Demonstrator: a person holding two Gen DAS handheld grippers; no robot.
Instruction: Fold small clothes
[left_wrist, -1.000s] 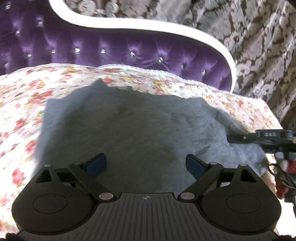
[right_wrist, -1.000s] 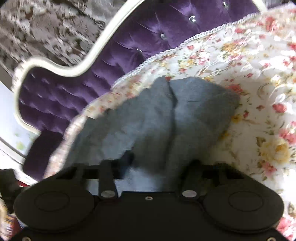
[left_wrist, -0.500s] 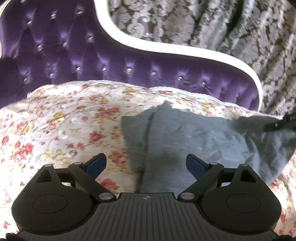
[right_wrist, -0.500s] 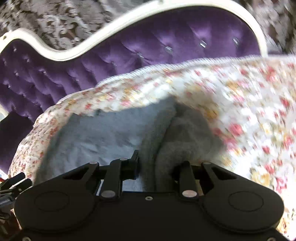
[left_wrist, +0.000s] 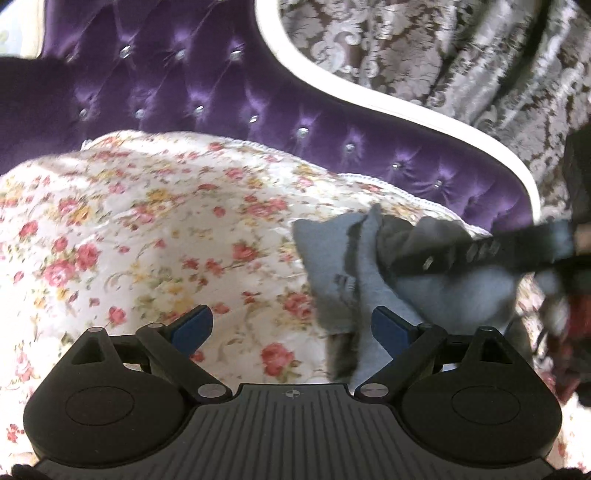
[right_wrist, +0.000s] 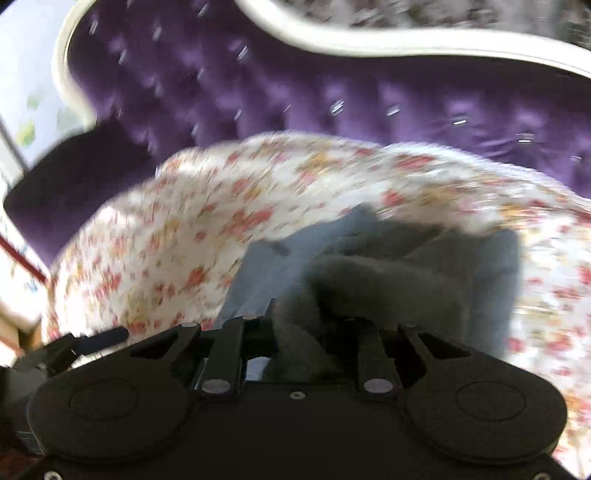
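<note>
A small grey garment (left_wrist: 332, 273) lies bunched on the floral bedspread (left_wrist: 147, 229), at the right in the left wrist view. My left gripper (left_wrist: 291, 325) is open and empty, just left of the garment's near edge. My right gripper (right_wrist: 306, 325) is shut on the grey garment (right_wrist: 369, 280) and holds a fold of it; its fingers are buried in the cloth. The right gripper's body (left_wrist: 480, 254) shows as a black bar over the garment in the left wrist view. The right wrist view is blurred by motion.
A purple tufted headboard (left_wrist: 221, 99) with a white frame rises behind the bedspread. Patterned grey curtains (left_wrist: 443, 55) hang behind it. A dark purple cushion (right_wrist: 74, 173) sits at the bed's left end.
The garment has been gathered from a wide flat spread into a bunch at the right. My left gripper has drawn back and left, off the cloth. The right gripper swung left with the fold.
</note>
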